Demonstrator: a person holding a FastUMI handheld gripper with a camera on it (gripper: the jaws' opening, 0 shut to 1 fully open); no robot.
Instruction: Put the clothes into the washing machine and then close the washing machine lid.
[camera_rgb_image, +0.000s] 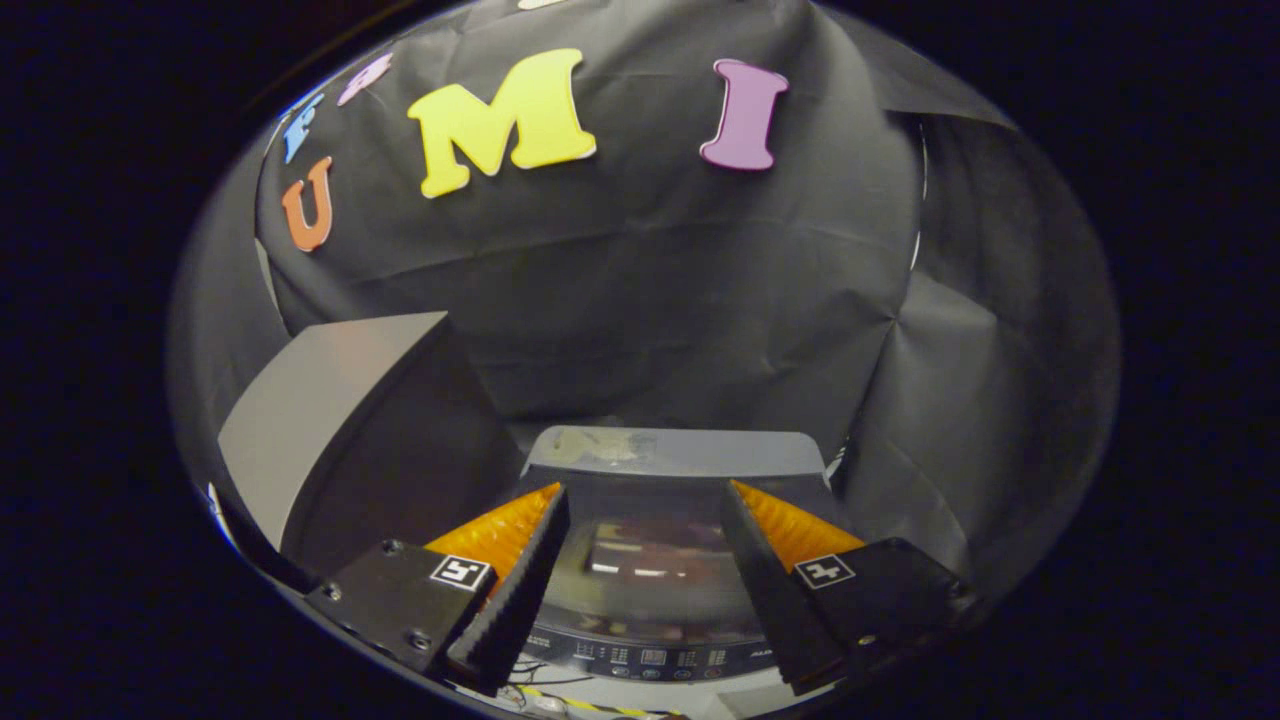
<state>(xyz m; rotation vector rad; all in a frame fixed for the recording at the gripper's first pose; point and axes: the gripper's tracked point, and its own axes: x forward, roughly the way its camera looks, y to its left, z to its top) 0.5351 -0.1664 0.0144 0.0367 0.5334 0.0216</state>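
Where the washing machine (650, 560) stands below and just ahead of the gripper (640, 510), its dark glossy lid (645, 545) is seen lying flat and closed over the top, with reflections smeared across its window. A control panel (650, 657) with small buttons and a little display is seen along the machine's near edge, under the fingers, and a pale grey rear strip (675, 450) is seen along its far edge, beyond the fingertips. The gripper is held with its fingers spread wide apart and nothing is gripped between them; the lid is framed in the gap, and whether the fingers touch it cannot be told. A grey box (330, 430) with a slanted top face is seen to the left of the machine, close beside it. Some thin wires (540, 678) are glimpsed beneath the panel's near edge. Creased black cloth (650, 300) is hung behind and around everything as the booth's wall.
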